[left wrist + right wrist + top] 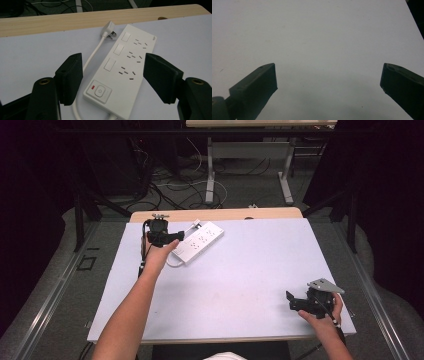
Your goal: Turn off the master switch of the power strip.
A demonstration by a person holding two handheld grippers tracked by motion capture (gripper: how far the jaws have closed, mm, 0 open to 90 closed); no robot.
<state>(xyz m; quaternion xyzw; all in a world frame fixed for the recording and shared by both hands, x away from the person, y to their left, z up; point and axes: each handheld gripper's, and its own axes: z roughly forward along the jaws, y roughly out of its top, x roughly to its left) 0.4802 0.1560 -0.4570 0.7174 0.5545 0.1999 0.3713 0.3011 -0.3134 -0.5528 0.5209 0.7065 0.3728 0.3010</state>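
Long white plastic power strip (199,241) lying flat and askew at the far left of the pale lilac-white table cover (240,280), near the bare wooden far edge of the table (220,214). Three rows of sockets down its length, each beside a square white switch, with a round master button and small red indicator at the near end in the left gripper view (120,72). Thin white cord (93,53) running alongside the strip, ending in a white angled plug (108,29) with its metal prongs exposed, resting on the cover just beside the strip's far end. Left black two-jaw gripper (161,236) held out over the near end of the strip, just above it; jaws spread wide in its own view (112,77), straddling the strip and gripping nothing. Right black two-jaw gripper (300,302), topped by a grey three-cornered plate, at the near right corner of the cover, well apart from the strip; jaws wide apart over bare cover in its own view (328,87), empty.
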